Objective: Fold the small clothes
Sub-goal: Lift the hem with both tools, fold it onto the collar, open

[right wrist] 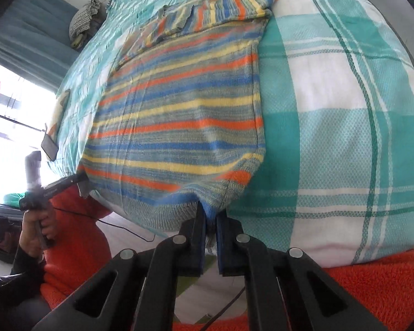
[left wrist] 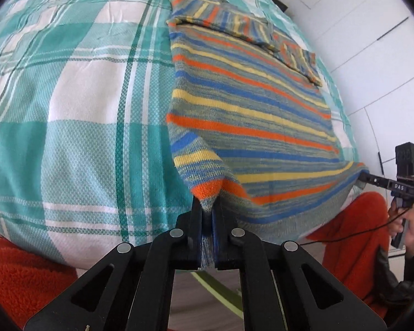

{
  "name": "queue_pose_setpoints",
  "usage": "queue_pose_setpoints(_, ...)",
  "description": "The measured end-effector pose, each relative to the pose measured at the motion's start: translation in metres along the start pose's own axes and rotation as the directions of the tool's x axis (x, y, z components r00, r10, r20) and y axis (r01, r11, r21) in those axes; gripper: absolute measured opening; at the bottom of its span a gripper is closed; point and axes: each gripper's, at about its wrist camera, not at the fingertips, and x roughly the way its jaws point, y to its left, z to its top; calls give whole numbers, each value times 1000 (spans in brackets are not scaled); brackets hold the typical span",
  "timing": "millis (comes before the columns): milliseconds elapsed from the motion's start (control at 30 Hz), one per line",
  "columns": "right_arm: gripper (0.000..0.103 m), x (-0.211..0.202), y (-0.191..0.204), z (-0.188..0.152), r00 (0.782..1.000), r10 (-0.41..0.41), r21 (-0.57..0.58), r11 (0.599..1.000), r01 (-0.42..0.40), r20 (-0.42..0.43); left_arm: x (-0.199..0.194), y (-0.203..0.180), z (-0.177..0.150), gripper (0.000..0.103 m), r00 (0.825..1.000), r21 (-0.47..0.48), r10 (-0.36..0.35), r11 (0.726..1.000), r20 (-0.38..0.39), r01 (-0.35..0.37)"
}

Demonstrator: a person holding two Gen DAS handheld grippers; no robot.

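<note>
A small striped sweater (left wrist: 251, 102) in orange, blue, yellow and grey lies flat on a teal-and-white checked bedsheet (left wrist: 77, 104), sleeves folded across its far end. My left gripper (left wrist: 208, 207) is shut on the hem's near left corner, lifted slightly. My right gripper (right wrist: 211, 212) is shut on the hem's right corner of the sweater (right wrist: 179, 110). In the left wrist view the right gripper (left wrist: 364, 176) pinches the far corner at the bed edge. In the right wrist view the left gripper (right wrist: 81, 179) does the same.
An orange fleece blanket (right wrist: 372, 284) hangs below the bed edge. A dark phone (right wrist: 49, 145) and a checked cloth bundle (right wrist: 84, 19) lie on the sheet (right wrist: 331, 127). White cabinet doors (left wrist: 358, 27) stand beyond the bed. A window (right wrist: 11, 104) is at left.
</note>
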Motion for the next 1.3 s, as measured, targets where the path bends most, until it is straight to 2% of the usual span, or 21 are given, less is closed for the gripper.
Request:
queue_pose_setpoints(133,7,-16,-9,43,987,82,46,995,-89,138,-8,7,54,4,994,-56,-24,998,109,31)
queue_pose_setpoints(300,7,-22,-28,126,950,114,116,981,-154,291,2,18,141,4,979,-127,-12,991,205,39)
queue_pose_setpoints(433,7,-8,-33,200,938,102,147,976,-158,330,21,19,210,4,971,-160,4,986,238,35)
queue_pose_setpoints(567,7,12,-35,261,939,75,163,977,-136,337,45,27,267,4,976,-161,36,987,215,-1)
queue_pose_setpoints(800,7,64,-75,327,955,52,235,964,-125,292,106,35,331,7,985,-159,105,984,134,-83)
queue_pose_setpoints(833,7,70,-80,333,952,71,246,958,-148,298,108,40,339,10,983,-185,111,979,144,-84)
queue_pose_setpoints(900,12,70,-91,341,920,112,252,943,-217,376,101,52,355,14,971,-264,114,963,210,-56)
queue_pose_setpoints(933,16,65,-97,344,895,111,265,933,-243,431,93,57,360,25,958,-298,134,953,255,-54)
queue_pose_setpoints(967,29,58,-102,344,869,102,284,921,-267,484,84,60,363,32,945,-319,148,947,292,-50)
queue_pose_setpoints(1000,33,51,-106,344,846,91,298,911,-284,526,77,62,365,40,936,-325,156,945,316,-48)
queue_pose_setpoints(1033,33,44,-107,344,830,86,300,908,-293,551,70,61,364,40,932,-312,154,949,328,-47)
queue_pose_setpoints(1067,33,39,-106,345,829,88,286,914,-288,553,66,58,361,40,930,-283,149,958,335,-52)
queue_pose_setpoints(1167,33,26,-82,342,858,84,159,969,-189,506,56,37,334,40,938,-138,132,986,321,-91)
queue_pose_setpoints(1233,33,25,-57,332,887,101,46,990,-136,450,58,19,306,54,954,-16,78,997,289,-77)
queue_pose_setpoints(1300,33,34,-27,312,921,108,-81,993,-84,375,66,1,271,67,968,103,53,991,246,-80)
